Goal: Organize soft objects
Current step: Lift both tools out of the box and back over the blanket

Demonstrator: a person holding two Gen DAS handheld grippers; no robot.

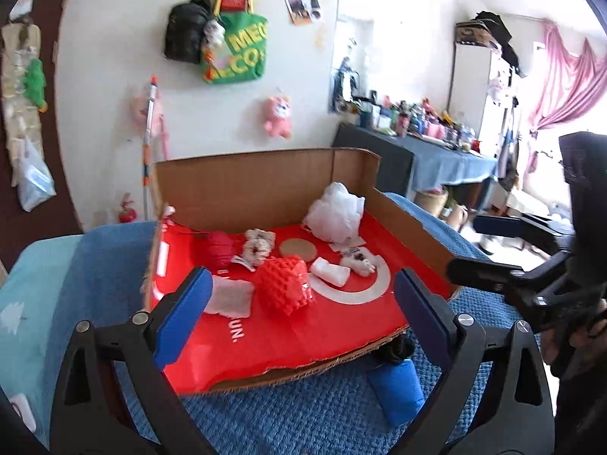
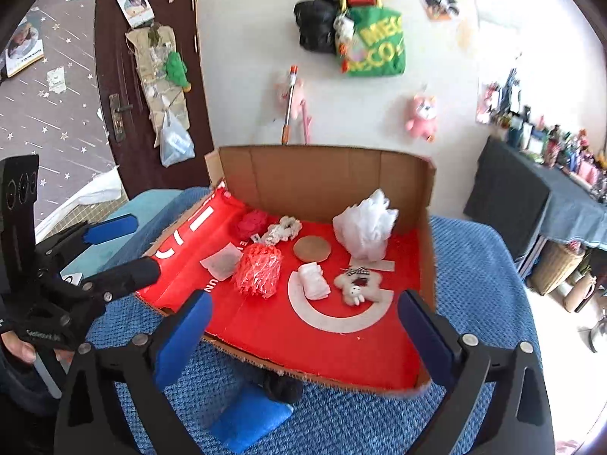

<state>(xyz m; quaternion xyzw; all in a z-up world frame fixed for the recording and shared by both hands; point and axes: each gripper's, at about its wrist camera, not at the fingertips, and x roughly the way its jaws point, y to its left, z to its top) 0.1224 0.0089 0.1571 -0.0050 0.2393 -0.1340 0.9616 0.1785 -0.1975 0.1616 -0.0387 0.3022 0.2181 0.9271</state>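
on the blue blanket [image 2: 474, 284]: cardboard tray [image 2: 326, 178], red-lined, holding soft items — red mesh bundle [image 2: 260, 271], folded white cloth [image 2: 314, 280], small plush bear [image 2: 356, 284], white plastic wad [image 2: 366, 223], red yarn ball [image 2: 250, 223], scrunchie [image 2: 282, 229]. left gripper [image 1: 303, 303] and right gripper [image 2: 305, 320]: both short of the tray's near edge, jaws spread wide, nothing held; items lie beyond the fingertips, untouched.
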